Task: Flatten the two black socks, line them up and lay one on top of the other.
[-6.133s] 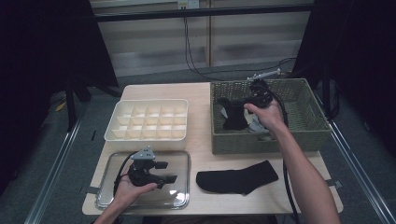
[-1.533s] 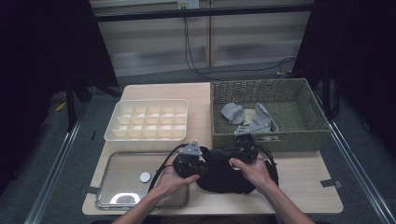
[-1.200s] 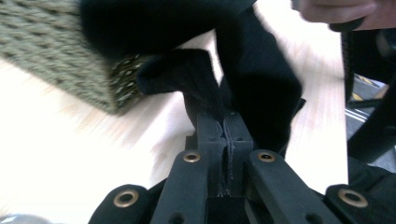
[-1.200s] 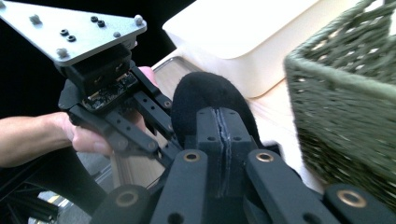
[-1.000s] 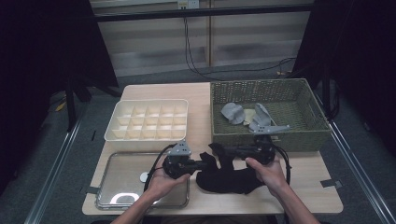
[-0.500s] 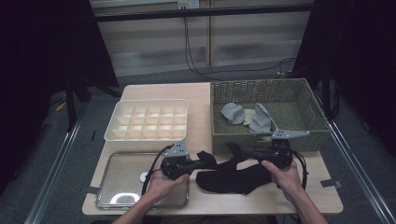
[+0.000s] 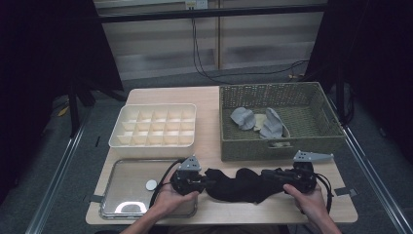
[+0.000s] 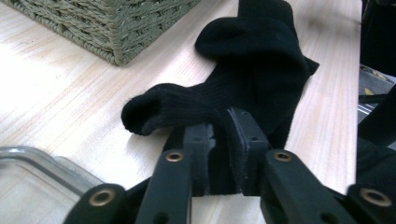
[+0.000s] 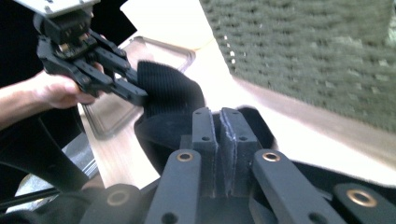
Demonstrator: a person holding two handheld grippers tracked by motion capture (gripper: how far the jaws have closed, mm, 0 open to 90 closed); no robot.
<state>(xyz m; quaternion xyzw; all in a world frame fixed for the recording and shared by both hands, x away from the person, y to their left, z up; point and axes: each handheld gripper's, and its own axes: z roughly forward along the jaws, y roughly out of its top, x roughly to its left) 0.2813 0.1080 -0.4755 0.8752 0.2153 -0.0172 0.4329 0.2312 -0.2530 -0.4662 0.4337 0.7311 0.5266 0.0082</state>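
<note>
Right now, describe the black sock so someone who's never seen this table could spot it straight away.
On the wooden table, look along the near edge, in front of the woven basket and right of the metal tray. The black sock lies stretched between the left gripper and right gripper. The basket's socks are grey; this one is black.

Left hand-held gripper and right hand-held gripper point toward each other, forearms low; both jaw pairs just eased slightly, cloth between.
</note>
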